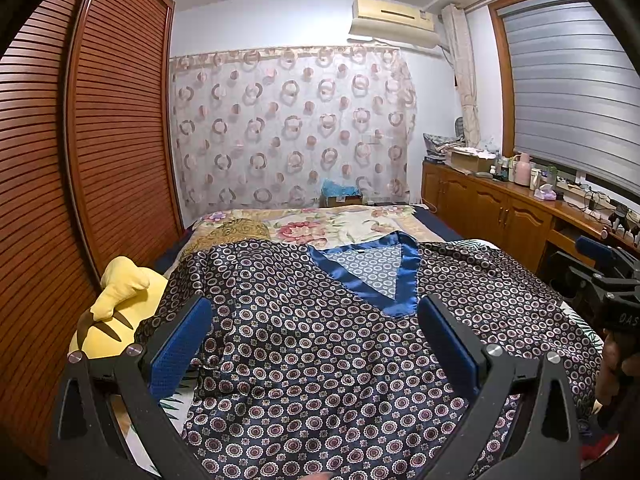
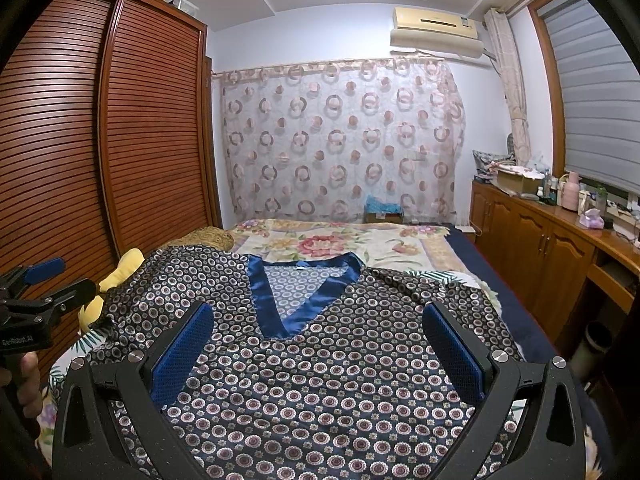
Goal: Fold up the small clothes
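Both grippers spread wide above an unfolded satin top

The patterned top [image 1: 320, 340] lies face-up across the bed [image 1: 344, 224], blue V-neck [image 1: 362, 276] toward 12 o'clock. The left hand-held gripper [image 1: 314, 340] and the right hand-held gripper [image 2: 318, 344] are both gaping and grip nothing. Slick fabric (probably satin) may slide from a shallow pinch, and the sleeve draped on the yellow plush toy [image 1: 120, 308] at 9 o'clock could drag a fold crooked.

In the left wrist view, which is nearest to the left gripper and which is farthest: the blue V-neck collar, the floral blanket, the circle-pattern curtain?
From the left gripper:
1. Blue V-neck collar, just ahead, slightly right.
2. Floral blanket, beyond the shirt, on the bed's far part.
3. Circle-pattern curtain, on the far wall.
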`<state>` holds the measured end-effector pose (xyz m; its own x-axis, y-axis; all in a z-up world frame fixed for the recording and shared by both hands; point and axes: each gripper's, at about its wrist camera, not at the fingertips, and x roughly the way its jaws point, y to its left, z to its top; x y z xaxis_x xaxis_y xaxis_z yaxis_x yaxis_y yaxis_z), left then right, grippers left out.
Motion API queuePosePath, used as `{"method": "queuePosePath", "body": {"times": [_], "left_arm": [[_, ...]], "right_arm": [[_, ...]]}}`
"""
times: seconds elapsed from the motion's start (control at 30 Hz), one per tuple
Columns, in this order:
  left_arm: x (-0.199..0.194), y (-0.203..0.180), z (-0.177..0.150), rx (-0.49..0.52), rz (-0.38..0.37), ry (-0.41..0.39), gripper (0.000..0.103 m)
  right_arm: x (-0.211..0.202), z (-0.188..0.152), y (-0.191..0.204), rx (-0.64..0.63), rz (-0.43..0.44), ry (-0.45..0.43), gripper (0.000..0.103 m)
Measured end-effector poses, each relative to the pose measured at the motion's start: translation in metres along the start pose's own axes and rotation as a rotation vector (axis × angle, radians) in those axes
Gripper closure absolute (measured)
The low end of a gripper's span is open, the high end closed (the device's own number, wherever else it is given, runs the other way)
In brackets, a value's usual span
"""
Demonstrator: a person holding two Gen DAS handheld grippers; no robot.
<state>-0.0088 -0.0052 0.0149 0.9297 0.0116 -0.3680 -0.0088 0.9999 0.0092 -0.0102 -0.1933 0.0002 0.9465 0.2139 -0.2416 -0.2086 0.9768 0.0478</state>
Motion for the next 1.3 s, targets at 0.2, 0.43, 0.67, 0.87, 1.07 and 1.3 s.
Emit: {"method": "queuePosePath", "body": {"times": [0.2,0.43,0.67,0.87,1.07,1.3], "left_arm": [[0.0,0.0,-0.001,0.0,0.001,0.0,0.0],[0.001,-0.001,-0.001,0.001,0.001,0.0,0.0],[0.012,0.013,-0.011,-0.003,0.009,0.03,0.0],[0.02,0.041,-0.023,-0.034,0.03,0.058,0.0],[0.029,0.07,-0.033,-0.06,0.045,0.094,0.0],[0.044,0.098,-0.046,-0.017,0.074,0.147,0.0]], "right_arm": [[0.001,0.0,0.0,0.0,0.003,0.0,0.0],[0.001,-0.001,0.001,0.0,0.009,0.002,0.0],[0.006,-0.003,0.005,-0.009,0.047,0.023,0.0],[0.014,-0.004,0.008,-0.016,0.086,0.046,0.0],[0.025,-0.001,0.011,-0.035,0.115,0.071,0.0],[0.033,-0.001,0.01,-0.062,0.139,0.106,0.0]]}}
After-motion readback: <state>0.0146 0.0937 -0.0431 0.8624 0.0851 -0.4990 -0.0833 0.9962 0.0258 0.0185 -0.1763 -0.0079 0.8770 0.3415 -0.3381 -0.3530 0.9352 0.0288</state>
